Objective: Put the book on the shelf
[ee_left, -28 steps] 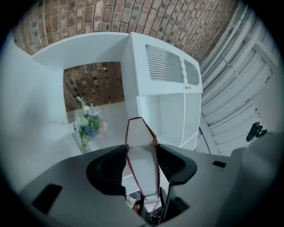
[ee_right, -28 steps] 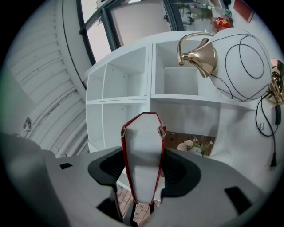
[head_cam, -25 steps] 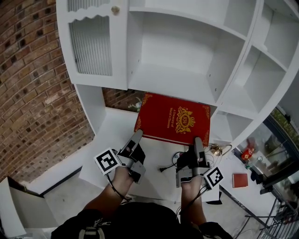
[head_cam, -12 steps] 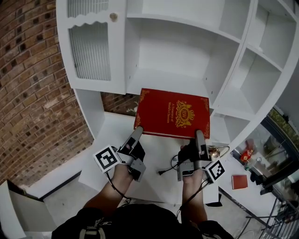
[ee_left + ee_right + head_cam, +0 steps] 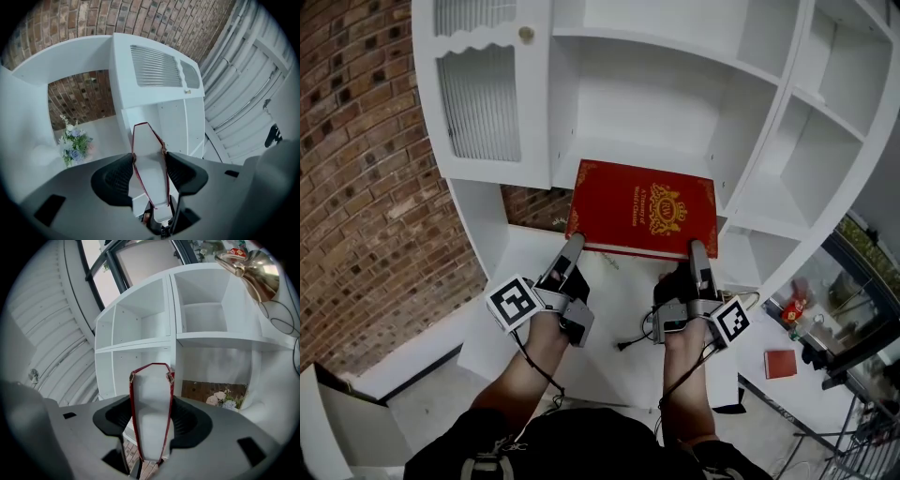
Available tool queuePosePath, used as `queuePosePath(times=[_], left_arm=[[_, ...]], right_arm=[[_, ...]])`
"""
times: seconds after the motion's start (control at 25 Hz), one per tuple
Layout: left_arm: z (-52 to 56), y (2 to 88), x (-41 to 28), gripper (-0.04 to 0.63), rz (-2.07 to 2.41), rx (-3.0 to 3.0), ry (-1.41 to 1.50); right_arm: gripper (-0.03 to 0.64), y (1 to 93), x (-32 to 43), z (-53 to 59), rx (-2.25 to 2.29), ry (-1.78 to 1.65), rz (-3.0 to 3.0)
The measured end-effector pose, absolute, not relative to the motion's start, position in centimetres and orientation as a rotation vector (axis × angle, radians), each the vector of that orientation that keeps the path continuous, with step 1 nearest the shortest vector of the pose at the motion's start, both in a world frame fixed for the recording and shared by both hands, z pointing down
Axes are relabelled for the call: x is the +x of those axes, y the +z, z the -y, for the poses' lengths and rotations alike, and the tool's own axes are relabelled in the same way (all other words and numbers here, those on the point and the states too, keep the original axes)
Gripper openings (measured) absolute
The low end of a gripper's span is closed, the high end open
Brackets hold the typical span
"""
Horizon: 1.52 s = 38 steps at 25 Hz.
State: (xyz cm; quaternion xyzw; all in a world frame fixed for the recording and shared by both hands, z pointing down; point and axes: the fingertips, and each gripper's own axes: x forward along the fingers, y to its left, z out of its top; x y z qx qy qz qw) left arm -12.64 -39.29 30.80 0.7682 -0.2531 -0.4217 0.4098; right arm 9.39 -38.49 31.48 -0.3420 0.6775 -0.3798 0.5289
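Book lies level, its far edge at the open shelf. Left tongs pinch its near-left edge, and right tongs pinch its near-right edge.

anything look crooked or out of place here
Nothing stands out. The red gold-stamped hardcover book is held flat, clamped along its near edge by the left gripper and right gripper, facing the open white shelf compartment.
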Motion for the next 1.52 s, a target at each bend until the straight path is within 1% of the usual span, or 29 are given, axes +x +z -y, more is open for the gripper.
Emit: queuePosePath(times=[0.36, 0.52, 0.8, 0.96, 1.16, 1.24, 1.32, 1.52], left_arm=[[42.4, 30.5, -12.3, 0.241, 0.681, 1.966, -1.056], [44.3, 31.1, -12.8, 0.241, 0.819, 1.966, -1.028], [46.7, 30.0, -12.3, 0.249, 0.908, 2.071, -0.989], [47.7, 28.9, -12.2, 0.255, 1.055, 2.203, -0.931], [48.5, 27.6, -11.8, 0.248, 1.267, 2.387, -0.824], [48.8, 27.0, -11.8, 0.218, 1.377, 2.46, -0.761], [49.1, 26.5, -11.8, 0.212, 1.435, 2.511, -0.709], [49.3, 25.7, -11.5, 0.213, 1.539, 2.617, -0.618]], right_arm=[[0.268, 31.1, 9.7, 41.8, -0.865, -0.902, -1.602], [0.272, 30.5, 9.7, 43.3, -0.9, -0.889, -1.614], [0.278, 29.4, 10.7, 45.7, -1.001, -0.814, -1.683], [0.305, 28.6, 11.5, 46.9, -1.118, -0.755, -1.74], [0.368, 27.9, 12.7, 47.8, -1.342, -0.578, -1.822], [0.376, 27.6, 12.8, 47.8, -1.445, -0.495, -1.845], [0.405, 27.1, 13.1, 47.5, -1.603, -0.347, -1.875], [0.405, 25.2, 13.1, 46.8, -1.887, 0.059, -1.938]])
